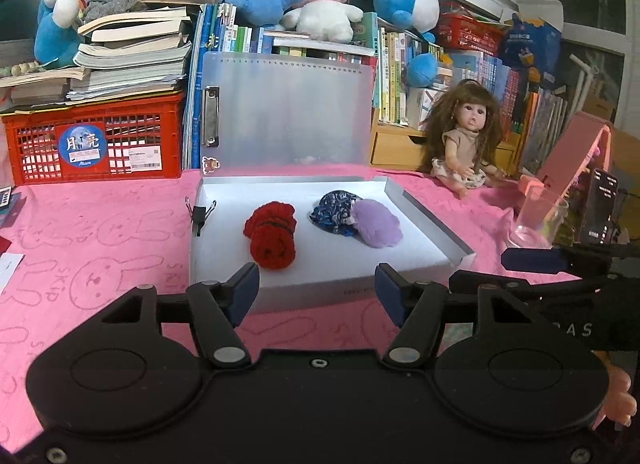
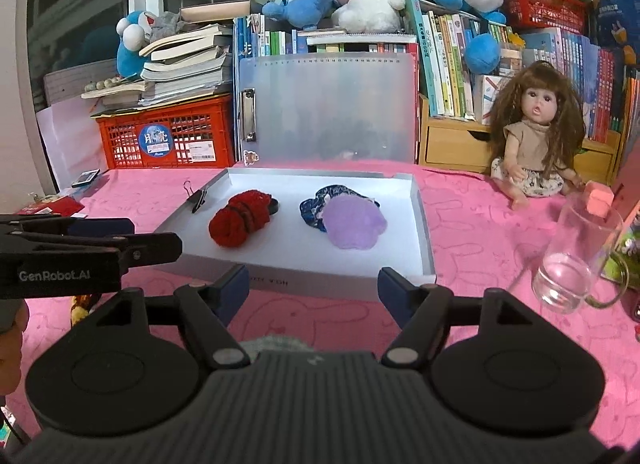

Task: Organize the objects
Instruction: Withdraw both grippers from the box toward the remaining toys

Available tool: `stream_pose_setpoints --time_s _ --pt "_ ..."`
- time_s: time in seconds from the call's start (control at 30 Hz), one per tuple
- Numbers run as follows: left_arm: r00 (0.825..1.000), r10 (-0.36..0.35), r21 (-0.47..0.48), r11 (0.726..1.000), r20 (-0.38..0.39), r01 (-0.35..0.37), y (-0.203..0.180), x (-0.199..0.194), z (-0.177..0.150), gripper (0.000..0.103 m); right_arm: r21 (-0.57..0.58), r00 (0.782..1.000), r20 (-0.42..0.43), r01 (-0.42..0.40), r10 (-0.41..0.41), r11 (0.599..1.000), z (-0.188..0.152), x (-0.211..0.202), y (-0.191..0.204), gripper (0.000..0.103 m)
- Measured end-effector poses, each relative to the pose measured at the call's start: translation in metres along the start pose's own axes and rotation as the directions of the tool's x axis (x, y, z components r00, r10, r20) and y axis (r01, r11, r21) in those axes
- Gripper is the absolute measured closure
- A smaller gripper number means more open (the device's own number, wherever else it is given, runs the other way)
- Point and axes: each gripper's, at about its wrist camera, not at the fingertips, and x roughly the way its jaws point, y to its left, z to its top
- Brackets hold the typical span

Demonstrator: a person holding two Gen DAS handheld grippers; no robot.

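Shallow white tray (image 2: 424, 240) on pink surface (image 1: 100, 248), in front of both grippers. Inside: red knit roll (image 1: 272, 236) left, dark patterned cloth (image 1: 334, 210) touching purple fuzzy piece (image 1: 378, 224) right. Left gripper (image 1: 316, 292) jaws parted, widening, nothing between. Right gripper (image 2: 314, 290) jaws apart, empty.

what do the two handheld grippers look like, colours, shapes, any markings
Both are matte black plastic. The left gripper has a smooth body with two round disc housings, angular linkage arms on silver pivot pins, and dark blue finger pads. The right gripper is built the same, but its centre body is ribbed grey. White GenRobot.AI lettering marks the left gripper's side.
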Motion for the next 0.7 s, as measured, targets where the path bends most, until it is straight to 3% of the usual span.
stream_pose_setpoints --time_s 0.7 --pt "1.000 -0.010 0.025 1.000 -0.010 0.011 -0.005 -0.035 -0.046 0.037 0.031 1.000 0.013 0.015 -0.015 0.999 -0.035 -0.022 0.000 0.022"
